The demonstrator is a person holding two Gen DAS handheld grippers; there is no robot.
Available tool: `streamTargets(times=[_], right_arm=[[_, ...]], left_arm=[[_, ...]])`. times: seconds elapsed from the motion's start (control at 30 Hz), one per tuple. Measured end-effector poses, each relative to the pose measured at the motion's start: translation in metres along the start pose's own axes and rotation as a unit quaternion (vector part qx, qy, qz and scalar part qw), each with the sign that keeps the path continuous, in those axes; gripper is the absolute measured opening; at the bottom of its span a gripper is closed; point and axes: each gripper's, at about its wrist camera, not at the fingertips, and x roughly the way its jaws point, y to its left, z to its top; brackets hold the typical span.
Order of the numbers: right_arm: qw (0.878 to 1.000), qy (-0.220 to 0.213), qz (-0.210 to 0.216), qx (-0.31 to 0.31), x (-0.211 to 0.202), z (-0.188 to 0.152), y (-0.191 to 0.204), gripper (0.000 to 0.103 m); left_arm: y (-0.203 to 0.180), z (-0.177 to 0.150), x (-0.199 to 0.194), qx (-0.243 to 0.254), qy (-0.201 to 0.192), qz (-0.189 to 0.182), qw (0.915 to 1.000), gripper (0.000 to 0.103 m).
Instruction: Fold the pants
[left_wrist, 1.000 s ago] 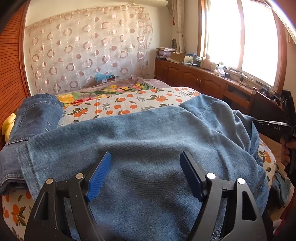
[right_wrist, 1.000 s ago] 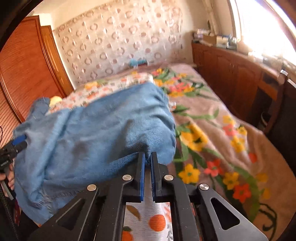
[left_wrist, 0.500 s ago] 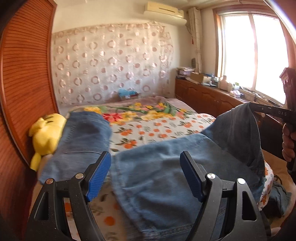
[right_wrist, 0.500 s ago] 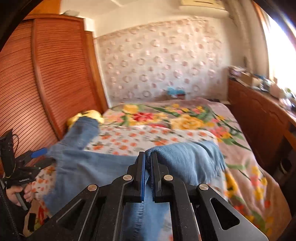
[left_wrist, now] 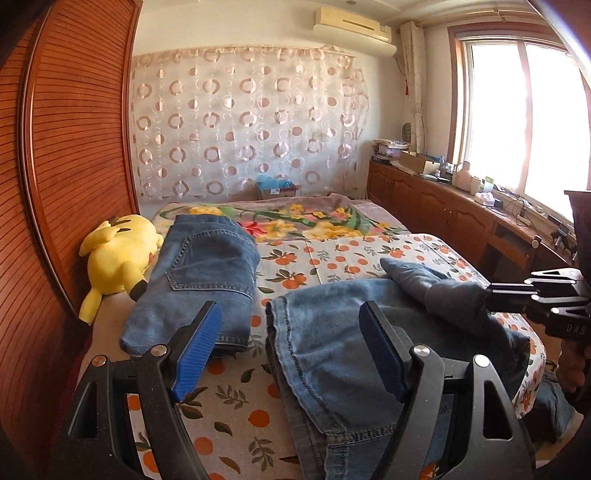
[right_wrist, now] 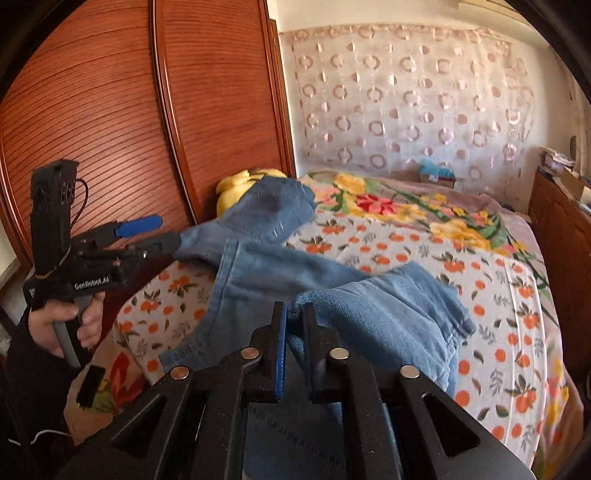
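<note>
1. Your left gripper (left_wrist: 290, 354) stood with its jaws wide apart and nothing between them, held above the near end of the bed (left_wrist: 236, 417).
2. Your right gripper (right_wrist: 293, 317) had just been opening a little; a fold of denim still sat in the narrow gap between its blue pads (right_wrist: 281, 347), and you could not tell whether they were still pressing on it.
3. You had two pairs of jeans on the bed. The pair being worked (left_wrist: 332, 350) lay nearest, a doubled band of cloth. In the left wrist view its long axis ran from the stitched edge near the middle of the bed off toward the right edge, where the bunched leg end (left_wrist: 439, 291) met your right gripper.
4. The second pair (left_wrist: 207, 273) lay folded farther back on the left. Its back pocket faced up, and its long axis ran away from you toward the head of the bed.
5. One yellow plush toy (left_wrist: 118, 258) lay just beside that folded pair, against the wooden wardrobe (left_wrist: 74, 147).
6. Two covers showed on the bed: an orange-print sheet (left_wrist: 354, 254) under both pairs, and a flowered blanket (left_wrist: 306, 221) beyond it.
7. Farthest off hung one circle-patterned curtain (left_wrist: 243, 122), with one air conditioner (left_wrist: 352, 27) above it.
</note>
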Motion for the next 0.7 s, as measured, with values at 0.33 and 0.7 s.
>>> streamTargets(times=[0.33, 0.7], right_arm=[[0.998, -0.004, -0.056, 0.014, -0.032, -0.003, -0.015, 0.041], [0.987, 0.011, -0.143, 0.067, -0.026, -0.035, -0.040, 0.045]], left_arm=[[-0.045, -0.007, 0.013, 0.023, 0.021, -0.050, 0.9982, 0.078], [-0.111, -0.008, 0.026, 0.078, 0.045, -0.104, 0.9905, 0.078]])
